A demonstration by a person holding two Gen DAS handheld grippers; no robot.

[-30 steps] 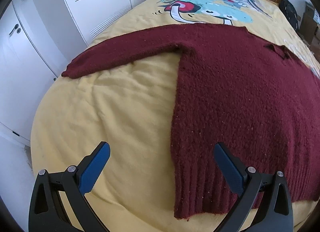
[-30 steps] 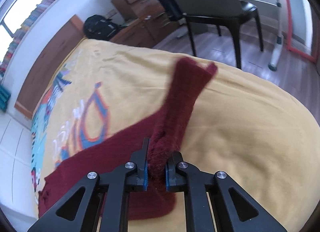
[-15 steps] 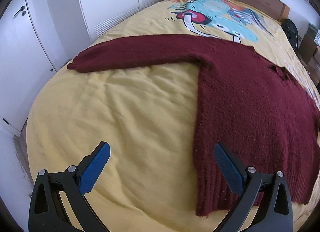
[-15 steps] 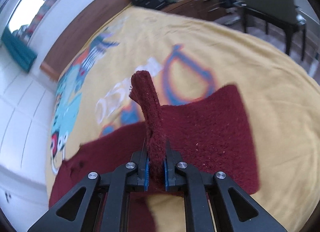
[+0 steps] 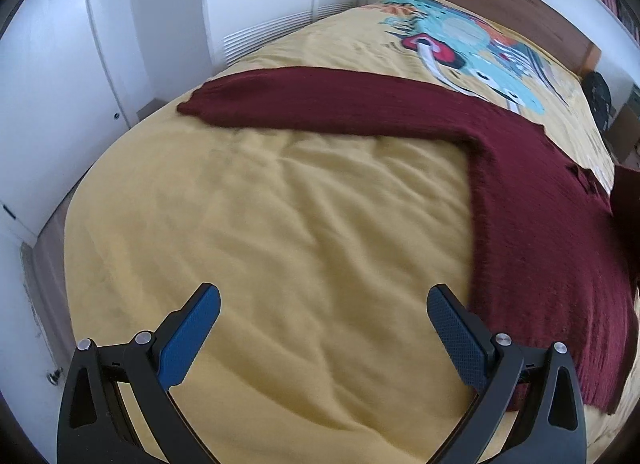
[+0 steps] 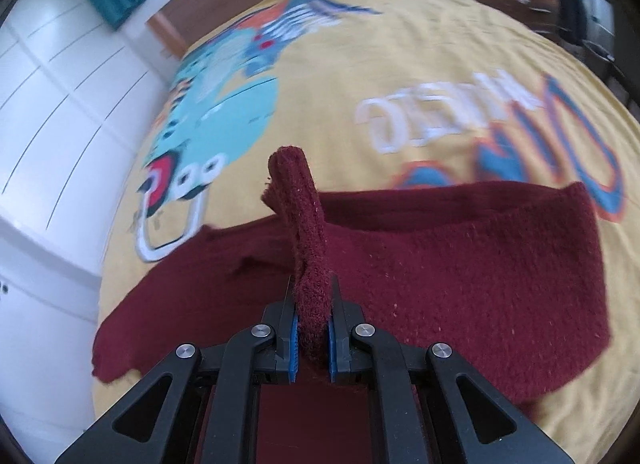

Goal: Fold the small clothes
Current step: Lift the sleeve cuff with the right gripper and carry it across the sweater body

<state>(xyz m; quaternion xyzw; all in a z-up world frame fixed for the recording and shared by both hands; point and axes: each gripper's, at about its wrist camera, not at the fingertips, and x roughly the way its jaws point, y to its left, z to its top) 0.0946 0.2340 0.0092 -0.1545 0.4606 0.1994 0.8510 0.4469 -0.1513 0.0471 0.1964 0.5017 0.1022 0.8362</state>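
While the right gripper (image 6: 312,304) stays clamped on the sleeve cuff (image 6: 298,203), it has swung that sleeve in over the maroon sweater (image 5: 540,223) spread on the bed (image 5: 280,223). First fold underway. Left gripper (image 5: 324,320) hovers open, empty, drifting toward the other sleeve (image 5: 320,99).

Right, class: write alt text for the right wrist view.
The right claw is shut on the cuff of a dark red knitted sweater's sleeve, held above the sweater's body on a yellow bedspread with a cartoon print.

The sweater (image 5: 552,232) runs off the left-wrist view's right edge.
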